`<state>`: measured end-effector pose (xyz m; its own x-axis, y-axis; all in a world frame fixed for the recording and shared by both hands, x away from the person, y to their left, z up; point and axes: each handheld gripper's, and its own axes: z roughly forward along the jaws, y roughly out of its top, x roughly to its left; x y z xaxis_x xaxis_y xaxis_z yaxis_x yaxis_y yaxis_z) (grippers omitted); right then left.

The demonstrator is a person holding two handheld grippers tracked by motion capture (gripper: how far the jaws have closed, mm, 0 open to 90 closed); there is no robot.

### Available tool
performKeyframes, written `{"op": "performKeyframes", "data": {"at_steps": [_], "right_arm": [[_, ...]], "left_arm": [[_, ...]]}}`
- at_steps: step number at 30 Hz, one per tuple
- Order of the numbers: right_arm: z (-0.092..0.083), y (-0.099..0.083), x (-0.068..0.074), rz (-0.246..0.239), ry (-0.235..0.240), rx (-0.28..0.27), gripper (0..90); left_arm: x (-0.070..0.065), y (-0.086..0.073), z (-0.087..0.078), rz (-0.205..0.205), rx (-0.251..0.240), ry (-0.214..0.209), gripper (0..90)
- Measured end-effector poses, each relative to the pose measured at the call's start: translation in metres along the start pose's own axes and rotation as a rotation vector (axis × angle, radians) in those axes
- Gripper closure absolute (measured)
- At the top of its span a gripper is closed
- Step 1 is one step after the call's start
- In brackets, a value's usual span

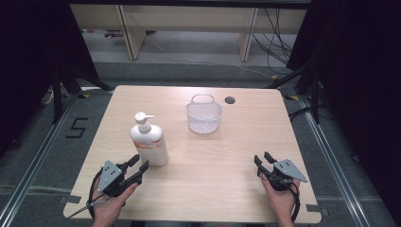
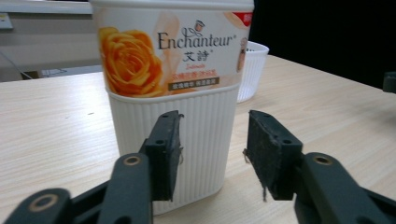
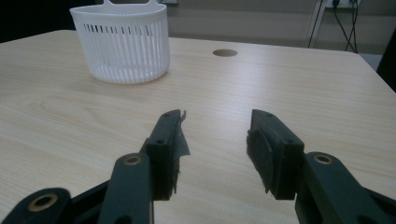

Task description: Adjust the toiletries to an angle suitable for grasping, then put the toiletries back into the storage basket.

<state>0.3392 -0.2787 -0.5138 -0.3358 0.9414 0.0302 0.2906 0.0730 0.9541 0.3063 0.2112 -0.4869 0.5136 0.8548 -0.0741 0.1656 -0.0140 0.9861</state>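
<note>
A white pump bottle [image 1: 150, 141] with an orange rose label stands upright left of the table's middle. Up close in the left gripper view, the pump bottle [image 2: 173, 84] reads "Enchanteur". My left gripper [image 1: 140, 166] is open just short of the bottle's base, jaws apart and touching nothing [image 2: 212, 149]. A white slotted plastic basket [image 1: 204, 116] with a handle stands empty behind the middle. My right gripper [image 1: 263, 159] sits open near the front right, pointing toward the basket [image 3: 121, 44] across bare wood, with nothing between its fingers [image 3: 215, 149].
The light wooden table [image 1: 213, 165] has a round cable hole [image 1: 230, 100] at the back right of the basket. Dark floor and metal rails surround it. Desk legs and cables stand beyond the far edge.
</note>
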Motion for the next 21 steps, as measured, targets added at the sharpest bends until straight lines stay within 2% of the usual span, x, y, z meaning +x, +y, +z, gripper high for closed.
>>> {"op": "performKeyframes", "data": {"at_steps": [1,2,5,6,9,10,13,16,17,18,19,20,21], "right_arm": [[0.0,0.0,-0.001,-0.014,-0.008,0.0,54.1],[0.0,0.0,0.0,-0.007,-0.003,0.001,53.8],[0.001,0.0,0.0,0.02,0.015,0.007,52.5],[0.0,0.001,-0.001,-0.002,-0.003,0.008,52.2],[0.001,0.0,-0.001,-0.006,-0.011,0.01,51.7],[0.001,0.0,-0.001,0.004,-0.013,0.018,51.6],[0.0,0.001,-0.001,0.031,0.027,0.012,51.0],[0.0,0.0,0.0,0.043,0.001,0.019,50.5],[0.001,0.0,-0.001,0.041,0.011,0.006,50.5],[0.0,0.001,-0.002,0.027,0.007,0.017,50.5],[0.0,0.001,-0.002,0.032,0.016,0.015,50.5],[0.0,0.0,0.0,0.041,0.005,0.014,50.5],[0.0,0.001,-0.001,0.012,-0.001,0.014,50.5]], "left_arm": [[0.0,0.001,-0.002,-0.002,0.008,0.01,51.2],[0.001,0.002,-0.001,-0.005,-0.006,0.006,50.5],[0.001,0.005,-0.002,-0.002,0.003,0.024,47.4],[0.002,0.006,-0.001,-0.001,-0.011,0.016,46.1],[0.0,0.01,-0.001,-0.005,-0.018,0.023,43.4],[-0.001,0.012,-0.002,-0.008,-0.012,0.029,43.4],[-0.003,0.017,-0.001,0.0,-0.015,0.034,43.5],[-0.005,0.022,0.0,-0.003,-0.027,0.04,43.4],[-0.005,0.024,0.001,-0.003,-0.037,0.04,43.5],[-0.006,0.026,0.0,-0.003,-0.034,0.046,43.8],[-0.006,0.027,0.001,-0.002,-0.052,0.045,44.0],[-0.006,0.028,0.001,-0.003,-0.052,0.054,44.2],[-0.007,0.03,0.0,-0.006,-0.047,0.066,44.5]]}}
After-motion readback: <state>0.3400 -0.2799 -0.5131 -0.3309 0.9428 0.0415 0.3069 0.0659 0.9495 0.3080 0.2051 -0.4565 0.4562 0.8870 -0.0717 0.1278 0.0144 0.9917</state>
